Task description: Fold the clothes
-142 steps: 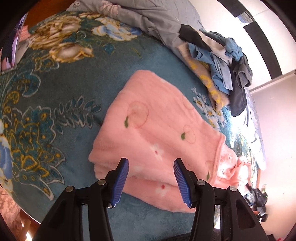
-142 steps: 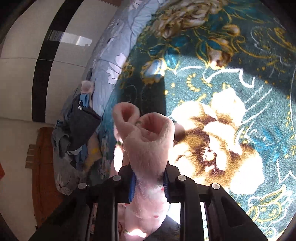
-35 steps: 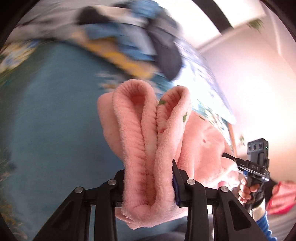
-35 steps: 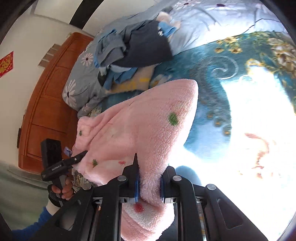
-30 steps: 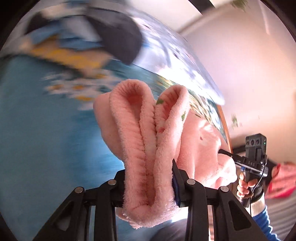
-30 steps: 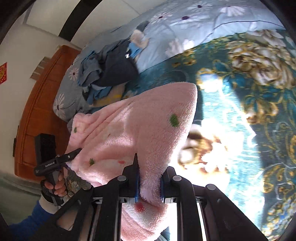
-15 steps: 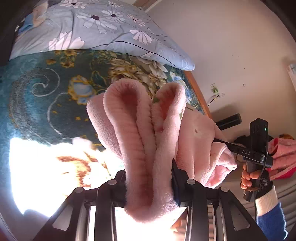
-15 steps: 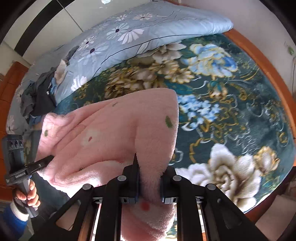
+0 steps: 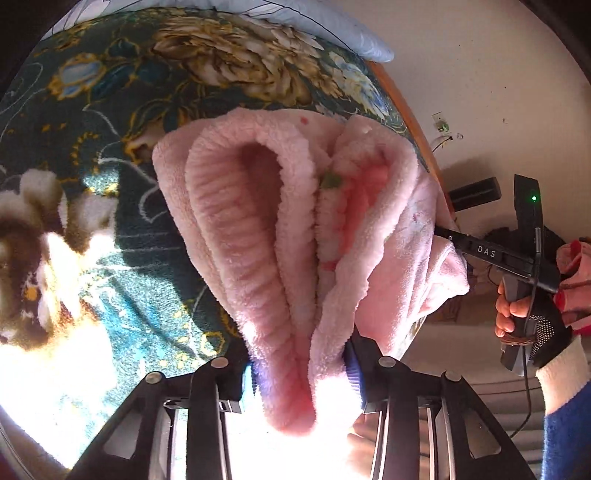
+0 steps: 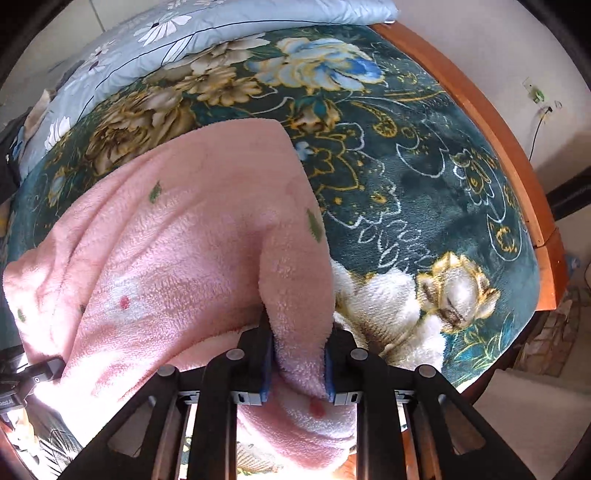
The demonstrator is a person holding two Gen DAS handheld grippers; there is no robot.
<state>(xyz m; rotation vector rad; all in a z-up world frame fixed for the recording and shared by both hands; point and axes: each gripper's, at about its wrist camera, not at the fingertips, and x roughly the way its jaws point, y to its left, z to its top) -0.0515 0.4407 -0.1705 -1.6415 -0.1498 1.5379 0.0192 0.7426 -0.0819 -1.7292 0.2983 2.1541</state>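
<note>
Left wrist view: left tongs pinch folded pink fleece above the floral bed. Right tongs clamp its other end; blue quilt lies far.

White letters "DAS" stand on the black bar of the right gripper, seen from the left wrist; nothing else is legible.
</note>
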